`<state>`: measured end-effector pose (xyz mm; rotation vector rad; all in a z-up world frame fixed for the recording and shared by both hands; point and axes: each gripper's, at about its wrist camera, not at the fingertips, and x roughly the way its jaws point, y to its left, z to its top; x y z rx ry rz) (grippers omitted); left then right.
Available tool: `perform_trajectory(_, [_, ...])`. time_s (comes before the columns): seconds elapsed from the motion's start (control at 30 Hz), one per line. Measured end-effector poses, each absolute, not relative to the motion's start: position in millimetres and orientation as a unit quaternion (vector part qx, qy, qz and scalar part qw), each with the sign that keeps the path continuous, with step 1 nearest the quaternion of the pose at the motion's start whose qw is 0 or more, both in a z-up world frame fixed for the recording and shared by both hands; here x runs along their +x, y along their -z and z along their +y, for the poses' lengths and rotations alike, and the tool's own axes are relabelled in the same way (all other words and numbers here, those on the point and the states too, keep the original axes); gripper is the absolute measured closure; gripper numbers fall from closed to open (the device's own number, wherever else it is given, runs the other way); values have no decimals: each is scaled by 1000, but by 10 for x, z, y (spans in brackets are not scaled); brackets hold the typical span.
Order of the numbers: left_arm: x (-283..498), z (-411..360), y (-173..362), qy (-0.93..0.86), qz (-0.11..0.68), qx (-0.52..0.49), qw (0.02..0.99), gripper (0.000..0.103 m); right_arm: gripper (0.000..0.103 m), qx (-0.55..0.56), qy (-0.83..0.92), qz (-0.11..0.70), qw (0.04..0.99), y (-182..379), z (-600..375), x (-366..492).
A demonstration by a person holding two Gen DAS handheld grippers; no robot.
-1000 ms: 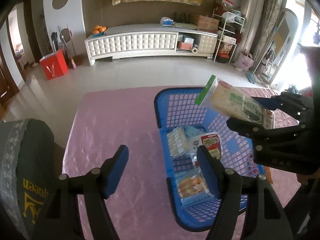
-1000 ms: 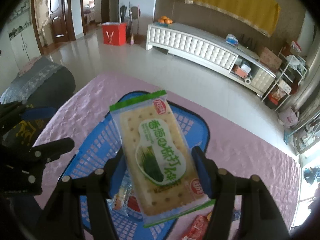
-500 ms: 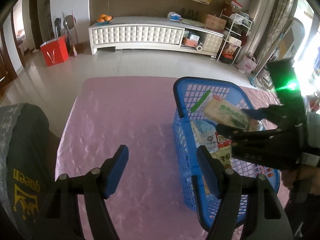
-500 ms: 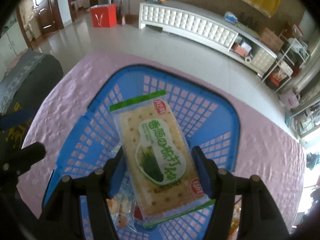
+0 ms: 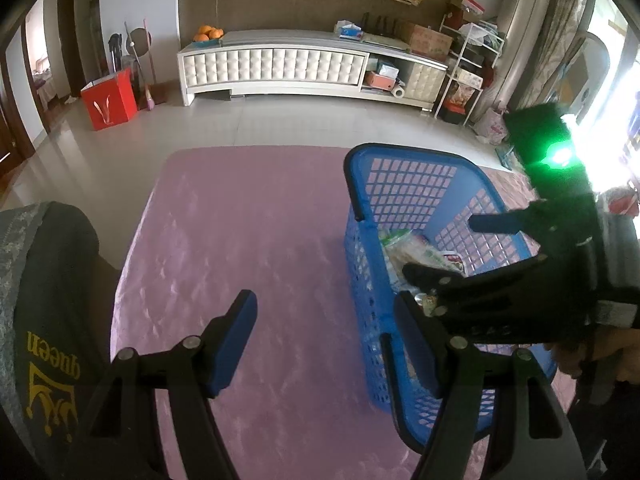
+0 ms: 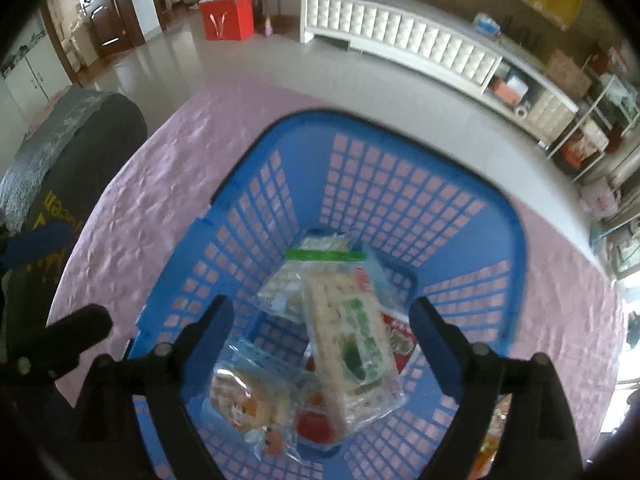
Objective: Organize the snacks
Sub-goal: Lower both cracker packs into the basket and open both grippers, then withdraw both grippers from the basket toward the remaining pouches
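Observation:
A blue plastic basket (image 6: 496,216) stands on the pink tablecloth; it also shows in the left wrist view (image 5: 360,208). Inside lie several snack packs, with the green-and-white cracker pack (image 6: 352,332) on top of them and a clear pastry pack (image 6: 248,400) beside it. My right gripper (image 6: 324,336) is open and empty, hovering over the basket above the cracker pack; in the left wrist view it (image 5: 452,244) reaches in from the right. My left gripper (image 5: 324,340) is open and empty, above the cloth beside the basket's left wall.
A dark grey chair back with yellow lettering (image 5: 44,320) stands at the table's left edge. More snack packs (image 6: 492,432) lie on the cloth right of the basket. Beyond the table are tiled floor, a white TV cabinet (image 5: 280,68) and a red box (image 5: 108,100).
My right gripper lowered over the basket, opened and let go of the cracker pack, which now lies inside on the other snacks. My left gripper drew back to the left of the basket.

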<state>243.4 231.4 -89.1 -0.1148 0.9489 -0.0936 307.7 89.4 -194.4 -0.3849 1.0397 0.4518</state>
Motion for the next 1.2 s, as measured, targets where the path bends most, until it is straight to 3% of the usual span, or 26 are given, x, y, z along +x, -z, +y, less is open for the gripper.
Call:
perform_trajectory(0.7, [2110, 1674, 253, 45, 428, -4, 903, 34, 11, -120, -232, 436, 861, 1195, 66, 2446])
perform_trajectory(1.2, [2045, 580, 118, 101, 424, 30, 900, 34, 11, -93, -198, 413, 884, 1010, -919, 2157])
